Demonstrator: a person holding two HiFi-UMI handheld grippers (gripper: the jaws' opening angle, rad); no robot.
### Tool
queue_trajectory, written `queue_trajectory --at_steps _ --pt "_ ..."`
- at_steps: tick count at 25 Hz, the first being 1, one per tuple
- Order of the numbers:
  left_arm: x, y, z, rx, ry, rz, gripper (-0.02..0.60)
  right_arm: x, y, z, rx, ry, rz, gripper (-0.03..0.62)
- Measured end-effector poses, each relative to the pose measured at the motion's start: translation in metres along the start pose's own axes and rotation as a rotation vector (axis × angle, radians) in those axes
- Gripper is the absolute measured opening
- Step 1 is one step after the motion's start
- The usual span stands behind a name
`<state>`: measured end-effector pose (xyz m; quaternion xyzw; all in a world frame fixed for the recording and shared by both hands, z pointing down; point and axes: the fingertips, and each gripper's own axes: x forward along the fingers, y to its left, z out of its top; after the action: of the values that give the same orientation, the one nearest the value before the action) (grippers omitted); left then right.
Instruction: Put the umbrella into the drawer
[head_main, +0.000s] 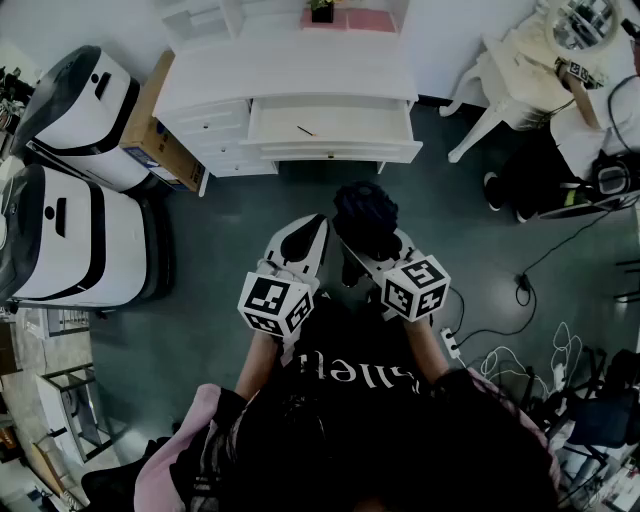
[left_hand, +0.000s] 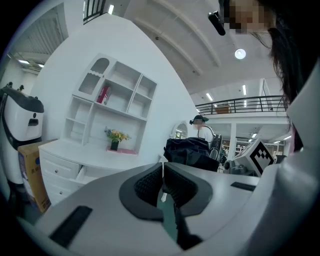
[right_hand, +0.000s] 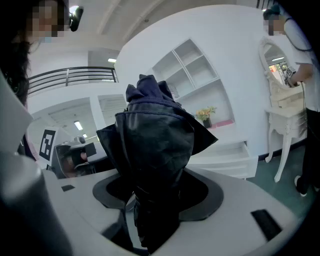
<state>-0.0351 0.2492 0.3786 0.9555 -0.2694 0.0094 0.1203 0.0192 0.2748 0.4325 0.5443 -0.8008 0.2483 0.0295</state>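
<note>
Jaws of right gripper (right_hand: 152, 197) are gripping black umbrella (right_hand: 152, 135); left gripper (left_hand: 163, 187) jaws are sitting closed, empty. Drawer (head_main: 360, 120) standing open ahead; shirt lettering (head_main: 365, 370) unreadable.

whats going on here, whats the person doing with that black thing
A person stands facing a white dresser with a gripper in each hand. The right gripper is closed on a folded black umbrella and holds it up in front of the person. The left gripper is shut and empty beside it. The dresser's wide drawer is already pulled open ahead, and the umbrella is not in it yet.
</note>
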Motion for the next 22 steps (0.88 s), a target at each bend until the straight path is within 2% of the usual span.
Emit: queue_trajectory --at_steps 13,22 --pt "-0.013 0.034 -0.002 0.006 -0.001 0.005 0.020 0.014 0.011 -0.004 0.023 -0.017 -0.027 0.281" --pt "0.000 0.048 0.000 -0.014 -0.004 0.012 0.020 0.020 0.001 -0.002 0.027 0.011 -0.042 0.281"
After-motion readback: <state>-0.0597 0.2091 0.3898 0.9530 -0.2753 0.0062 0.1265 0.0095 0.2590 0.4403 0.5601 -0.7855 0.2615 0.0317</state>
